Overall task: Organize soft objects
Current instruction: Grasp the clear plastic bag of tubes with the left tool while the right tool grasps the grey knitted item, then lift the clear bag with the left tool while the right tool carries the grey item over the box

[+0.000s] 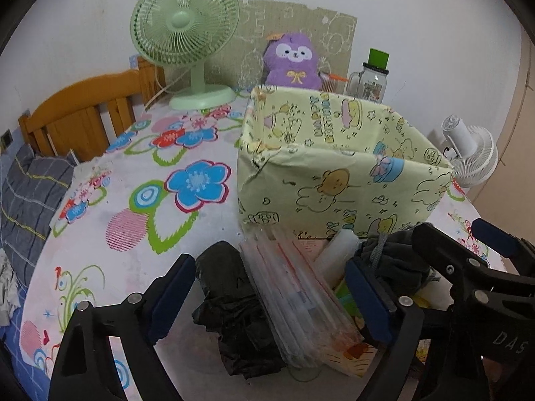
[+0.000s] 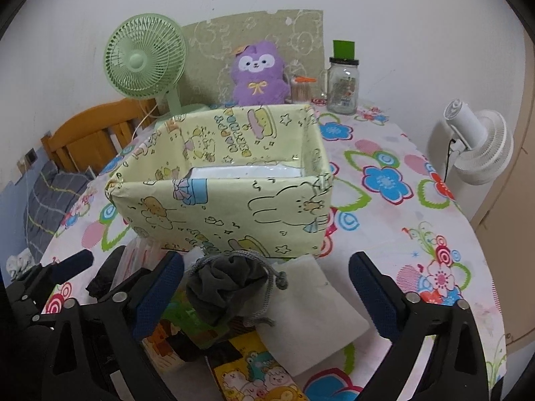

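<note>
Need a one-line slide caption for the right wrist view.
Open right tool poised over grey drawstring pouch and white cloth before the yellow cartoon-print box.

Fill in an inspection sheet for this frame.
Surface: floral tablecloth.
Job's things: yellow box, white sheet inside; grey pouch, black bag, clear packet, white pad in front of it.
Clutter: plush, jar, green fan.
Grippers: left gripper and right gripper open, nothing gripped.
Cables: fan cord; black lead at white fan.
Surroundings: wooden headboard, wall.
</note>
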### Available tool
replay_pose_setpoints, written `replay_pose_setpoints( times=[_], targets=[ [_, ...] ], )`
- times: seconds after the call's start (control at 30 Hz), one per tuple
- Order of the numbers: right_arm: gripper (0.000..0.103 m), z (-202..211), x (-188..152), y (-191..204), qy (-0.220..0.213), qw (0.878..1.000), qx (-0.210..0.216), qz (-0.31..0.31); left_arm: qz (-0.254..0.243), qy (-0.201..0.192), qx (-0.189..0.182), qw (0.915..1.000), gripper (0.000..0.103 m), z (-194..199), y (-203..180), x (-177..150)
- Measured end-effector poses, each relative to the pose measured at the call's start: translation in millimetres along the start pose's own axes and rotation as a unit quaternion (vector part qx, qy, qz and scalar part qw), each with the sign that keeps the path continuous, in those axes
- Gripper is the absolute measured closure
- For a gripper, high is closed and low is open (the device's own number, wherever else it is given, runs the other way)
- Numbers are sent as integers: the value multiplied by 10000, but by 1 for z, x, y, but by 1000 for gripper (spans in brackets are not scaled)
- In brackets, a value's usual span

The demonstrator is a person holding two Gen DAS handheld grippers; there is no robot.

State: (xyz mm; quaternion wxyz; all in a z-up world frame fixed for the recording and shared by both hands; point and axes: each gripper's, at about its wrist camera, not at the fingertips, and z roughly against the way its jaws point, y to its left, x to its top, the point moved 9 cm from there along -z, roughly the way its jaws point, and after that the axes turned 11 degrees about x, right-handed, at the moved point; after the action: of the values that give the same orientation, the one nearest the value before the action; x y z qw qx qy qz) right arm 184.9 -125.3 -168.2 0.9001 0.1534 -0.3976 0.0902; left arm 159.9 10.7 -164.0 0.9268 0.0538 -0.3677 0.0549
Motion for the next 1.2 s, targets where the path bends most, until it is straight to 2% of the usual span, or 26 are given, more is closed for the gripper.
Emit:
replay_pose_setpoints(
  times=[0.13,0.3,0.43,0.6,0.7,0.77,0.83,0.97,1.0,1.13,1.2],
  targets=[
    [5,-8,-1,2,99,9999,20,7,34,170,-103,9998,15,-8,-1,-4],
    [6,-17,-4,5,207,9997,141,-83,113,335,-53,9994,15,-16,1,-7],
    [14,-24,-7,9,307,9993,208,-86,112,327,-25,9994,21,-17,3,-9],
    [24,-30,-12,14,439,9985,310,-121,5,286,96,9995,31,-15,3,-11],
    [31,-33,-15,16,567,9977,343,-147,-53,256,116,9996,42,-14,2,-11],
    [35,-34,-17,17,635,9973,337,-158,-140,197,183,9995,55,-12,1,-11],
    [44,-34,-18,21,637,9971,396,-158,-182,157,303,9993,59,-12,2,-10],
    [51,-31,-17,24,591,9972,437,-152,-123,144,290,9994,71,-11,5,-11],
    [57,-31,-17,24,605,9972,409,-136,-107,135,288,9994,73,-10,6,-10],
    [60,-29,-21,27,624,9973,376,-82,90,79,86,9999,77,-3,10,-7],
    [60,-24,-18,27,538,9978,367,-78,75,76,97,9999,78,-2,11,-6]
  ],
)
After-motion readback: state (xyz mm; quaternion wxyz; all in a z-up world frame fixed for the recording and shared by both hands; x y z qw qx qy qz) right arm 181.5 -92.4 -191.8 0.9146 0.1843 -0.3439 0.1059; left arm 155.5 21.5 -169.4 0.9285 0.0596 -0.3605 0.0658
